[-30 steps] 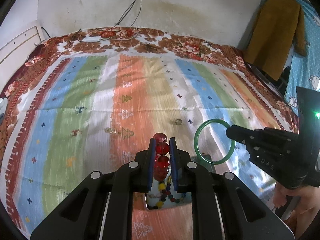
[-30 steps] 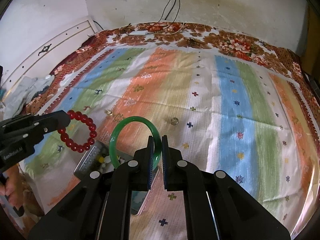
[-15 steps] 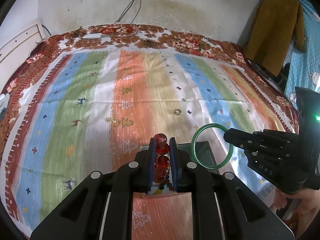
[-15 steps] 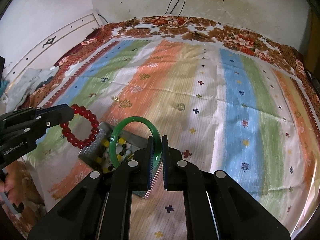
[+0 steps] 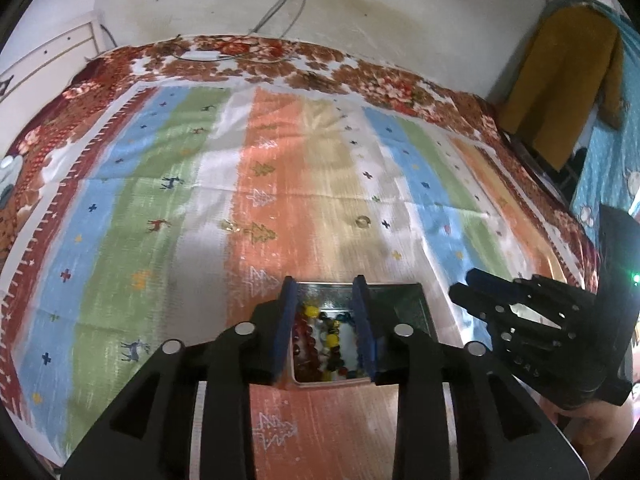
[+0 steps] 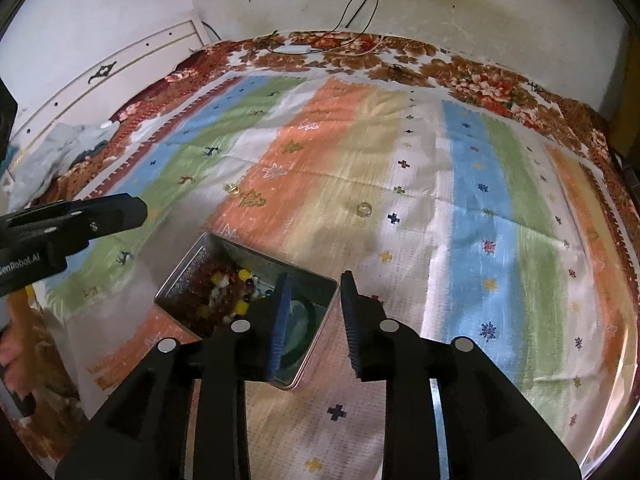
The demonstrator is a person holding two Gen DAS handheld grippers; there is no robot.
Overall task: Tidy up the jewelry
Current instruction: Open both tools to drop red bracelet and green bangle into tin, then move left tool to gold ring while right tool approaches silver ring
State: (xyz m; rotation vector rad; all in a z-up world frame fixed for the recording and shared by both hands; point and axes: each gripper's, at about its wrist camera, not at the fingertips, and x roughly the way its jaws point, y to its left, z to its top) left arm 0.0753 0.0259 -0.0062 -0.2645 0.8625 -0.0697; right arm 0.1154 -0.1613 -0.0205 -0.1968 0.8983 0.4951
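Because both grippers hang right over the metal tin (image 6: 320, 286) on the bed, their fingers are spreading with nothing pinched: the red bead bracelet (image 5: 303, 340) and green bangle (image 6: 298, 322) lie inside; a ring (image 6: 364, 209) waits on the striped cloth.

Wrist views angled down, sharing tin (image 5: 424, 312), bedspread (image 6: 472, 208)

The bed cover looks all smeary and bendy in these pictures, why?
Left wrist view: the striped cover is smeared by motion blur, and the fisheye lens curves its edges. Right wrist view: same blur on the tin, while the gripper stays sharp; glare whitens the cover's right side.
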